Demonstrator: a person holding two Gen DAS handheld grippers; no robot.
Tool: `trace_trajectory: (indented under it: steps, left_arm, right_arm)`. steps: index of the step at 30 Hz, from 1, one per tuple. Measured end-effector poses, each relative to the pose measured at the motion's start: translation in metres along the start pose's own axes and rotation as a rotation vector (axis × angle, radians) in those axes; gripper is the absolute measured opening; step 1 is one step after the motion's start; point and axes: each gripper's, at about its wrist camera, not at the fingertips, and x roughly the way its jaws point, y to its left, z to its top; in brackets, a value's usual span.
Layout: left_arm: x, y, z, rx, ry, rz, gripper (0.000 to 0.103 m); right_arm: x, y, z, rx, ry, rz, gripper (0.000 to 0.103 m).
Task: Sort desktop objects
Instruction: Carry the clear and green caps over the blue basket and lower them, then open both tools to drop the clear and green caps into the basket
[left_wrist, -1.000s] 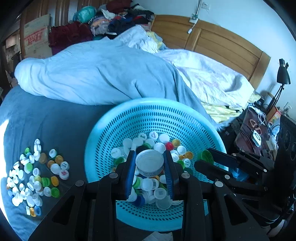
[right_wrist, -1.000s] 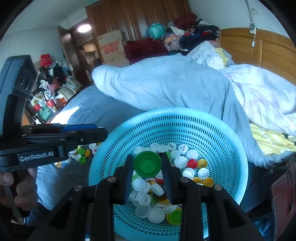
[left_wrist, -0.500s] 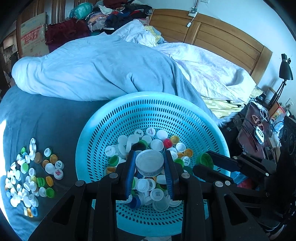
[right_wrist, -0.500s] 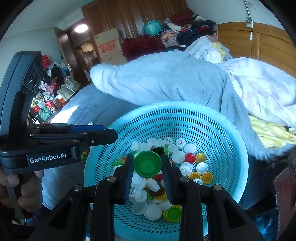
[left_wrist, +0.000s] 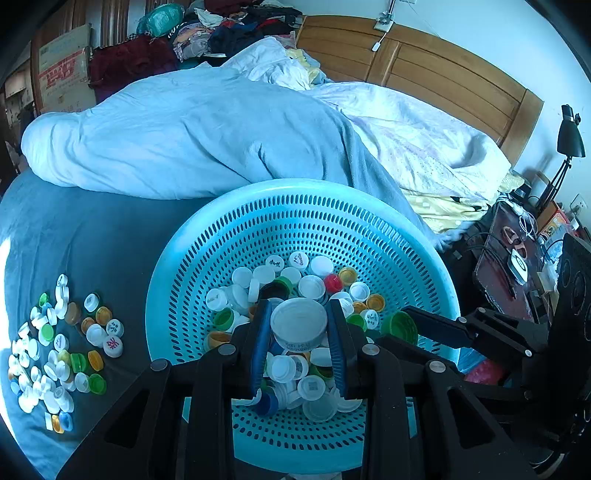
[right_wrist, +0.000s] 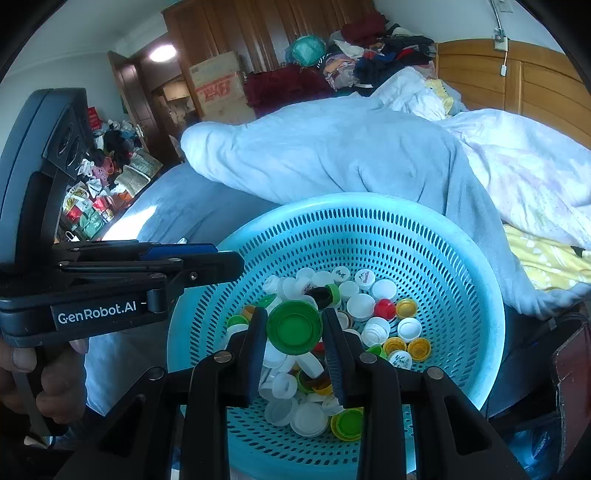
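- Since the earlier frames both grippers have risen slightly and drifted left over the round perforated turquoise plastic basket (left_wrist: 236, 236), its cap heap now sitting lower between the fingers.
- That suggests both picks are complete and the carry towards the sorted group is starting.
- Left gripper (left_wrist: 298, 328) is clamped on one large white plastic lid (left_wrist: 298, 323), held above the basket's heap.
- Right gripper (right_wrist: 294, 332) is clamped on one large green plastic lid (right_wrist: 294, 326), also above the basket.
- Counted: two grippers, two held lids, one basket.
- Loose bottle caps in the basket (right_wrist: 384, 308) number several dozen, mostly white, with some yellow and green and one red; overlap prevents an exact count.
- Sorted bottle caps on the dark blue bedsheet (left_wrist: 55, 350) lie left of the basket, also several dozen.
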Motion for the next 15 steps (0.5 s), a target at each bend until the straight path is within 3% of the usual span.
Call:
trace_trajectory:
  steps: [15]
  left_arm:
    - [0.0065,0.0026,-0.0042,-0.004,0.014,-0.007,0.025]
  right_arm:
    - [0.0089,-0.0002,-0.0034,0.0,0.019,-0.001,0.033]
